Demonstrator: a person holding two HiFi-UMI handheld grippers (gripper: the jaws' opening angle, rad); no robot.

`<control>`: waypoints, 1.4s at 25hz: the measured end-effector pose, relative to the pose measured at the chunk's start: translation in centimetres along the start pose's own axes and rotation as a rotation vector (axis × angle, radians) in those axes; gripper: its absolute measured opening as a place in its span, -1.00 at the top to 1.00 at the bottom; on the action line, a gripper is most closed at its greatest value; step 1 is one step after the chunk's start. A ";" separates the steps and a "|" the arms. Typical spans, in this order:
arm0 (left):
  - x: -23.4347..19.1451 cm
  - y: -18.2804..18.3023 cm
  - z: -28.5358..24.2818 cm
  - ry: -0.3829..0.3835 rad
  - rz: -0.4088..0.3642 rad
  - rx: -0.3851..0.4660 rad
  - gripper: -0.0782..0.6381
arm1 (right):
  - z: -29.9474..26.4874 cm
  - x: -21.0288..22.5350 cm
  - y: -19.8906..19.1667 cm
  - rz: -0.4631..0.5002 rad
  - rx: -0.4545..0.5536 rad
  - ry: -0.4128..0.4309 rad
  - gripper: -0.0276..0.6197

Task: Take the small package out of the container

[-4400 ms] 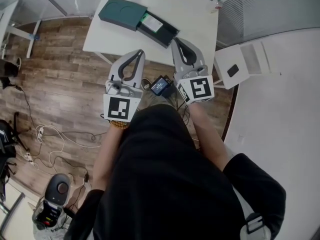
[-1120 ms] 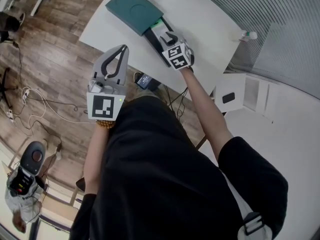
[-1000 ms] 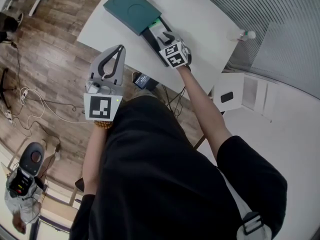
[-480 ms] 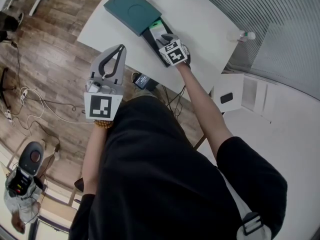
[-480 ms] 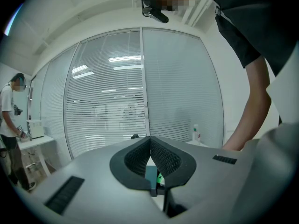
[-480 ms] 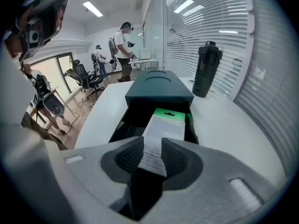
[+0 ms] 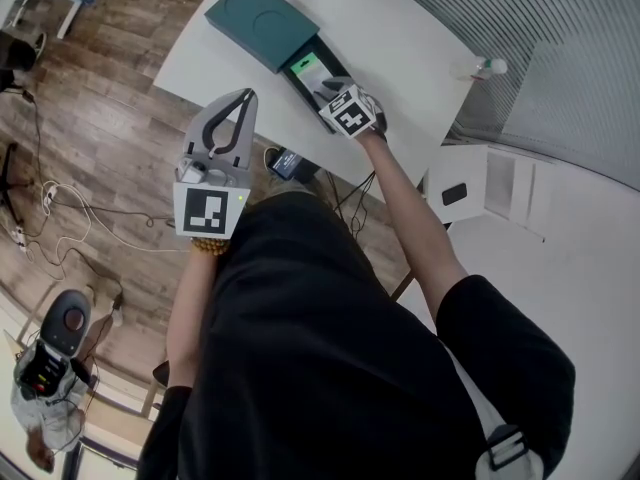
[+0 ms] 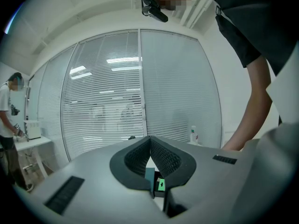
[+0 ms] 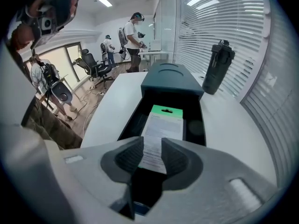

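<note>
The floor (image 7: 110, 118) at the left is showing brown wood planks, with cables (image 7: 60, 218) lying across it.

The left gripper (image 7: 243, 98) is hanging off the near edge of the surface (image 7: 400, 38). Its jaws are meeting at the tips, with nothing between them. Its cube is showing a black-and-white square marker and no text.

The surface is a white table. A teal cover (image 7: 262, 20) is lying on it, bearing two embossed circles. The black container (image 9: 133, 120) is sticking out from under the cover toward the person.

The package (image 9: 163, 125) is lying flat inside the container. It is carrying a green header and a white label with fine print that is too small to read.

The right gripper (image 9: 152, 148) is pointing steeply down over the near end of the container. Its jaws are standing a little apart, and the near end of the package is showing through the gap. Contact with the package cannot be made out.

A dark bottle (image 9: 216, 66) is standing upright beyond the cover. A small clear bottle (image 7: 482, 67) is sitting at the far right edge of the surface. Blinds (image 9: 224, 13) are covering the glass wall at the right. People (image 9: 133, 36) are standing near office chairs (image 9: 93, 62) in the background.
</note>
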State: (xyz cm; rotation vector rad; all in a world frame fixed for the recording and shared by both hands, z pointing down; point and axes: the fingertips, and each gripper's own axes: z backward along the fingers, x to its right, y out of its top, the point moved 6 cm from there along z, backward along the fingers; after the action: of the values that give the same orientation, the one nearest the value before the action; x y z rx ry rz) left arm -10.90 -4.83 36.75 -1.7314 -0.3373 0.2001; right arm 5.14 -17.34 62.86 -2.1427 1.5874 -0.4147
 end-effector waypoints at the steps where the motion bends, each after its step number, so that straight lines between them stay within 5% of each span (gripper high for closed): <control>1: 0.1 0.1 0.0 -0.002 -0.003 0.002 0.76 | 0.2 0.1 0.0 0.000 0.006 -0.003 0.55; 6: 0.3 0.0 0.2 0.004 0.004 0.001 0.76 | 0.3 0.8 0.5 -0.058 0.047 -0.003 0.13; 12: 0.5 -0.1 0.9 0.022 0.003 0.001 0.76 | -1.2 1.2 -0.1 -0.043 -0.064 -0.012 -0.21; 22: 0.1 -0.1 1.1 0.046 0.006 0.003 0.76 | -2.3 1.1 -0.2 -0.041 -0.132 -0.006 -0.20; 35: -0.1 0.0 1.0 0.026 0.014 0.005 0.76 | -2.2 0.9 0.2 -0.025 -0.097 -0.005 -0.17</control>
State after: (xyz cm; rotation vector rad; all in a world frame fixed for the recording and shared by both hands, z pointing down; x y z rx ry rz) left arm -11.30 -3.96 36.56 -1.7302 -0.3055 0.1883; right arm 4.15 -18.65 64.62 -2.2357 1.6102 -0.3467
